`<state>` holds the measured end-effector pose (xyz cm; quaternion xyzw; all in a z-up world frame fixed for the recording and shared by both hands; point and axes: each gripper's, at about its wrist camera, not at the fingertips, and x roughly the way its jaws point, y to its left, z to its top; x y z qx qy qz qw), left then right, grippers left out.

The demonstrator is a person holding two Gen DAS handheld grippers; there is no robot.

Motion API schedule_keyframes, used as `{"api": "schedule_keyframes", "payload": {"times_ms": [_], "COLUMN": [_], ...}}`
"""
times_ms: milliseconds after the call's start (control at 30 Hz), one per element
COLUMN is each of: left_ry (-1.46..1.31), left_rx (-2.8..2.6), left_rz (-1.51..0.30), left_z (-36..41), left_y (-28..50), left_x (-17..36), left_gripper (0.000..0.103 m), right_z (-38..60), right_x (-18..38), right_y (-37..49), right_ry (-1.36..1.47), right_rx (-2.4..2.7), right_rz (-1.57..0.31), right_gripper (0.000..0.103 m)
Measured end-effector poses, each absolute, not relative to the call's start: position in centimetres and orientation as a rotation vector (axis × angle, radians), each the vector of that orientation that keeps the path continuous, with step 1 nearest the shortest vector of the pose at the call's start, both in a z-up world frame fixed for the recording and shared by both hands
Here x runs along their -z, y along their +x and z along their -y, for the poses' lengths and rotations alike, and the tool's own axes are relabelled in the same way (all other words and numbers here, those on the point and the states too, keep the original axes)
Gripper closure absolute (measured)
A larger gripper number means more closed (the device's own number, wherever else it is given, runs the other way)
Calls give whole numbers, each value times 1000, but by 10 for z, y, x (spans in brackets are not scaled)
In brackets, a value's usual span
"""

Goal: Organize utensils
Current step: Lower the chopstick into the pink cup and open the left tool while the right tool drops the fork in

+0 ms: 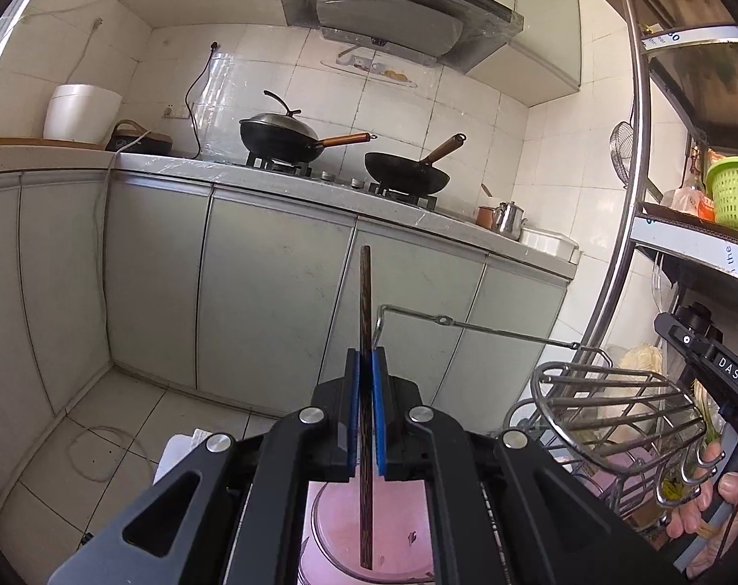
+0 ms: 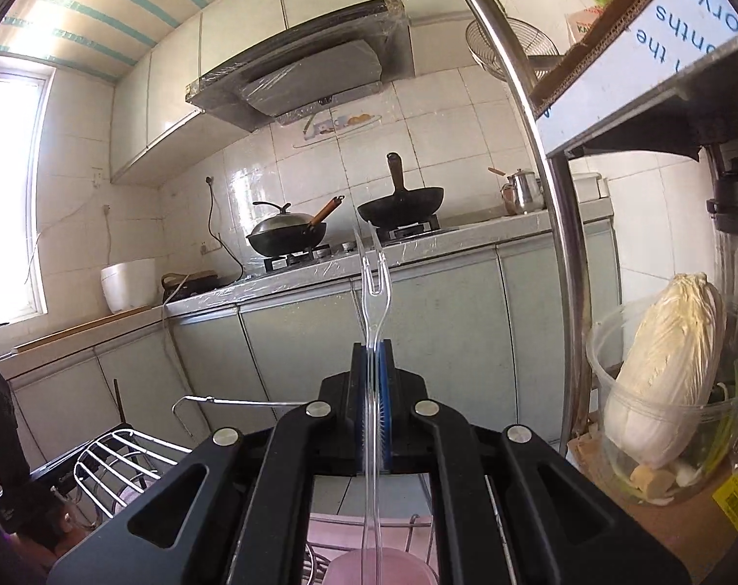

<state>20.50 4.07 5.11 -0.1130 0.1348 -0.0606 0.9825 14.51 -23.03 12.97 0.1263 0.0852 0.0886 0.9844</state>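
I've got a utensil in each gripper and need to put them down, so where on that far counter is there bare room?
Bare counter shows between the dark appliance and the lidded wok, crossed by a black cord. The stove with the open wok is taken. The right end is crowded by the kettle and a white container. The left gripper grips a chopstick, the right gripper a clear fork.

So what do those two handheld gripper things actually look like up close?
Both look alike: the left gripper and right gripper have matte black angular bodies with triangular cut-outs, round silver bolts and blue ribbed pads lining the fingers. Seen from the left camera, the right one's black side carries white letters "DAS". No cables are visible on them.
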Motion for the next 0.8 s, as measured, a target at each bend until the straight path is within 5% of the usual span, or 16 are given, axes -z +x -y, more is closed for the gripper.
{"api": "schedule_keyframes", "payload": {"times_ms": [533, 600, 700, 800], "left_ry": [-285, -306, -338, -331], "left_rx": [161, 157, 155, 148], "left_rz": [-400, -419, -426, -404], "left_z": [-53, -55, -61, -63], "left_y": [196, 197, 192, 182], "left_x": [-46, -49, -53, -60], "left_gripper": [98, 95, 63, 57], "right_z": [230, 231, 233, 237], "right_x": [-103, -104, -105, -107], "right_y": [123, 122, 117, 109], "right_ry": [277, 284, 292, 302], "right_rx": [-185, -177, -177, -179], "right_rz": [-419, -444, -474, -489], "right_gripper": [98, 98, 97, 83]}}
